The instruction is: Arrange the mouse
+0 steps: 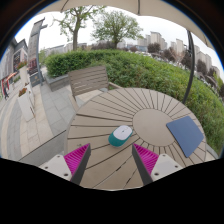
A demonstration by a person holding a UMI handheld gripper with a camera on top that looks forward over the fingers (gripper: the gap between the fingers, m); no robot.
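Nearest of all, the gripper (110, 160) is hovering over the near part of a round slatted wooden table (100, 125), its two fingers spread well apart with nothing between them, the pink pads (77, 157) facing each other across bare slats. Just ahead of the fingers, and roughly centred on the gap between them, the mouse (122, 133) is lying on the tabletop; it is looking pale on top with a teal lower body, and it is sitting apart from both fingertips, untouched. To the right of the mouse and a little farther off, a blue rectangular mat (186, 134) is lying flat on the slats, well clear of the mouse. Judging from this, the approach step is in hand: the gripper is lining up on the mouse but is not yet reaching it. The next move is probably calling for easing forward and down until the mouse is standing between the pads, then closing on its sides, with the mat to the right seeming the likely place to set it. Beyond the table on the far left, a wooden bench (88, 80) is standing on paving, and farther still a green hedge (140, 68), trees and buildings are filling the background.
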